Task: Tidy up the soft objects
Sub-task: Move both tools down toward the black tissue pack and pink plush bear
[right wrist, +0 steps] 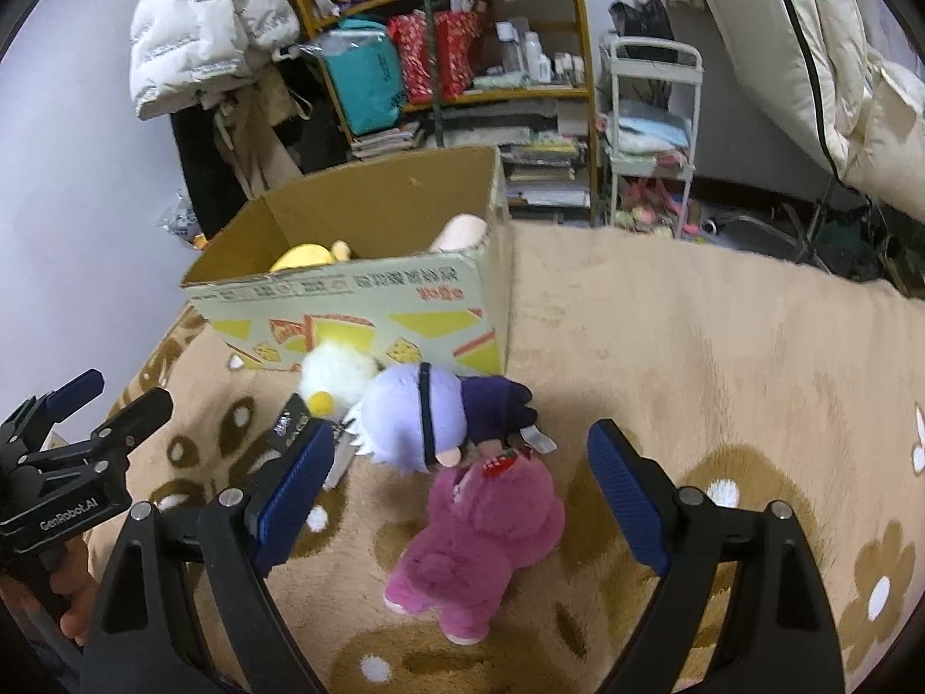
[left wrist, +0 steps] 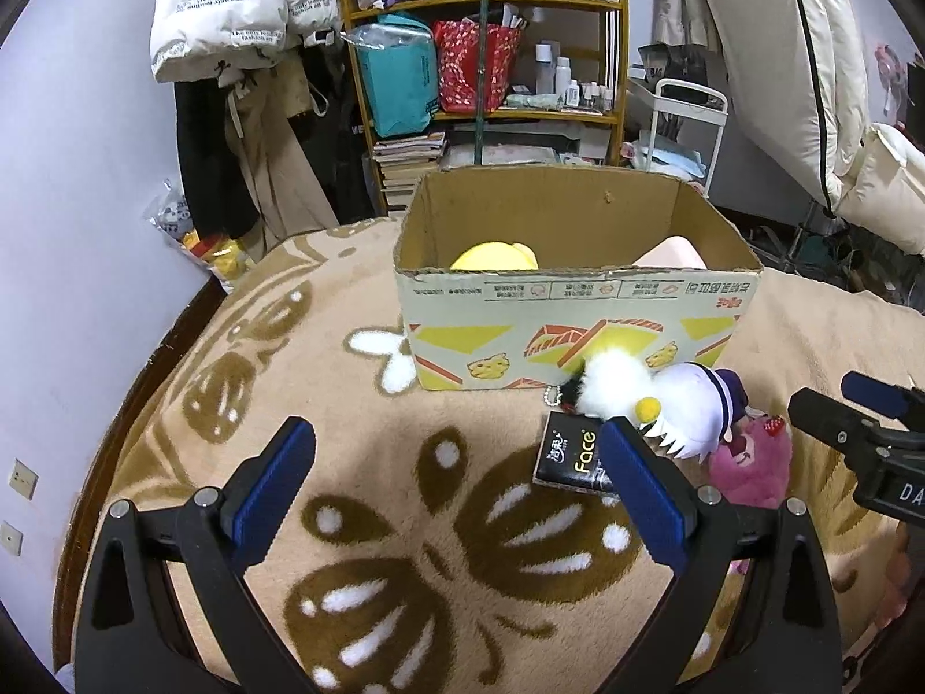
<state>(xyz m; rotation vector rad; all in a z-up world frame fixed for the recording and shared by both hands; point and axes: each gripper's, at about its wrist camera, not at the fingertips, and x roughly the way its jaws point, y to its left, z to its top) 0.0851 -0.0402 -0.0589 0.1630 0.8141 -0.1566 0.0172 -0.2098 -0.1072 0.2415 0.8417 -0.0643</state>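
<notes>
Right claw [right wrist: 457, 497]: spread wide, empty, poised over pink plush [right wrist: 485, 532] for straddling | left claw [left wrist: 457, 480]: apart, empty | plush pile lies on blanket [right wrist: 722, 347], just before cardboard box [right wrist: 370, 295] already holding yellow toy [right wrist: 306, 257]

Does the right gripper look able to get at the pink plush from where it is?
Probably yes. The right gripper is open with the pink plush lying between its fingers on the blanket. Only the lilac doll touches the plush's far end.
</notes>
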